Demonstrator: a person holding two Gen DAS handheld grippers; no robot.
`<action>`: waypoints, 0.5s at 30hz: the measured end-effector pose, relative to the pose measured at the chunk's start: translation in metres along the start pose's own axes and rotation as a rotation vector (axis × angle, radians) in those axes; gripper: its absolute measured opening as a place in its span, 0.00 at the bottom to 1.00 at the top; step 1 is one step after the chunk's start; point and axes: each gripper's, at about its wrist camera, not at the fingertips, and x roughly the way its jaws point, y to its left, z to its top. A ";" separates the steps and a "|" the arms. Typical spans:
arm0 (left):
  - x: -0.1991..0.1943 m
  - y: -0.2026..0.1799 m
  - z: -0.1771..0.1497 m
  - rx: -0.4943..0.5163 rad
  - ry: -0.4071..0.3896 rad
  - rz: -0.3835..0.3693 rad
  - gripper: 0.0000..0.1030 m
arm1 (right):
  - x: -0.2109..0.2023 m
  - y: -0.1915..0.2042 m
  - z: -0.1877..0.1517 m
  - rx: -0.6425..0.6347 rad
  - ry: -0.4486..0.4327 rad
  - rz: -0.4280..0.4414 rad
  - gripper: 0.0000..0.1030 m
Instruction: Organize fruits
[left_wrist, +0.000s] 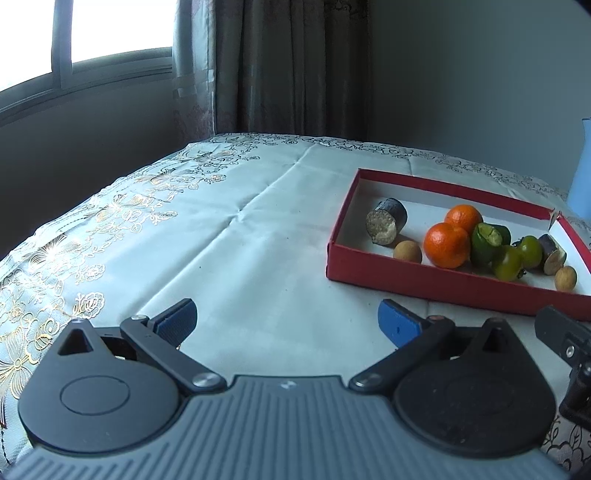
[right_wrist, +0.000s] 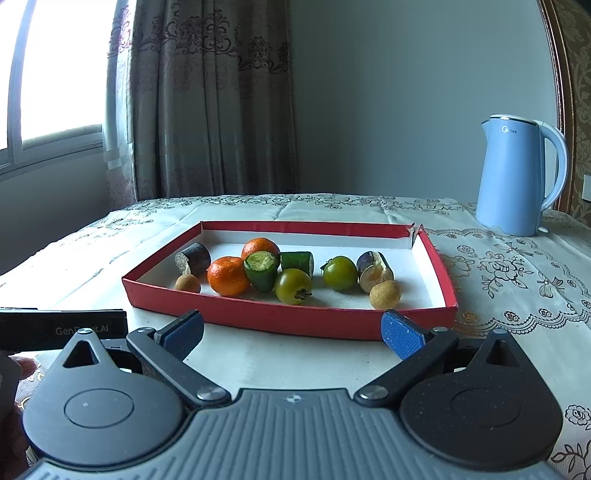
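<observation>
A shallow red box (right_wrist: 288, 317) with a white floor lies on the table; it also shows at the right of the left wrist view (left_wrist: 424, 286). In it lie two oranges (right_wrist: 228, 276), two green tomatoes (right_wrist: 293, 286), cut cucumber pieces (right_wrist: 261, 271), two dark sugarcane stubs (right_wrist: 194, 258) and two small tan longans (right_wrist: 385, 294). My right gripper (right_wrist: 291, 332) is open and empty just in front of the box's near wall. My left gripper (left_wrist: 286, 321) is open and empty over bare cloth, left of the box.
A white embroidered tablecloth (left_wrist: 229, 229) covers the table. A light blue electric kettle (right_wrist: 517, 177) stands at the back right. Curtains and a window stand behind the table. The left gripper's body (right_wrist: 62, 328) shows at the right view's left edge.
</observation>
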 end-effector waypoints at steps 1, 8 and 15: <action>0.000 0.000 0.000 -0.001 0.001 0.000 1.00 | 0.000 0.000 0.000 0.000 0.001 -0.001 1.00; 0.000 0.000 0.000 0.001 -0.001 -0.004 1.00 | 0.000 0.000 0.000 0.000 0.000 -0.003 1.00; -0.001 -0.002 0.000 0.010 -0.006 -0.002 1.00 | 0.000 0.000 0.000 0.000 0.000 -0.002 1.00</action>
